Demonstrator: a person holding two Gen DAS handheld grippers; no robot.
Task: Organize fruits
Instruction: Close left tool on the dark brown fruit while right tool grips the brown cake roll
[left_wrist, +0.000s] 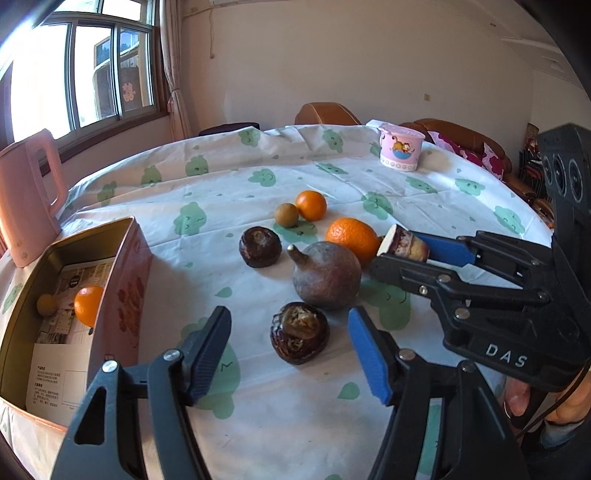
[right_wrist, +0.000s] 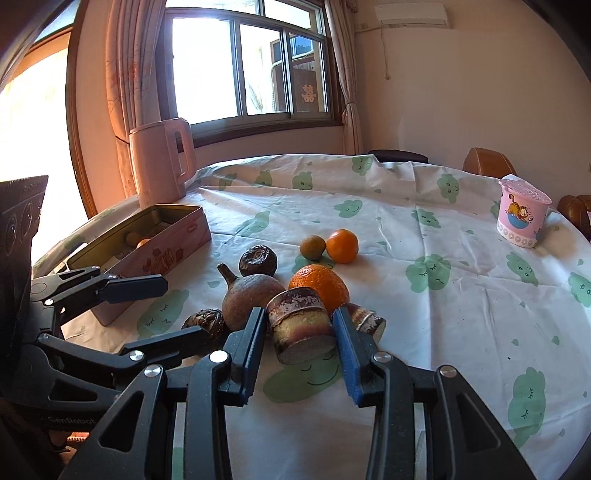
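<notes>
Between the blue pads of our right tongs (right_wrist: 299, 328) sat a short cut piece of cane (right_wrist: 300, 326), gripped just above the worktop (right_wrist: 424, 258) beside the big orange (right_wrist: 320, 286). Our left tongs (left_wrist: 290, 354) stood wide and empty around a dark water chestnut (left_wrist: 299, 332). We judged the carrying step was at hand: next, lift the piece over to the tin box (right_wrist: 147, 236), where two small fruits already lay.

Three oranges (left_wrist: 311, 205), two chestnuts (left_wrist: 259, 246) — two cane pieces (right_wrist: 301, 325)
</notes>
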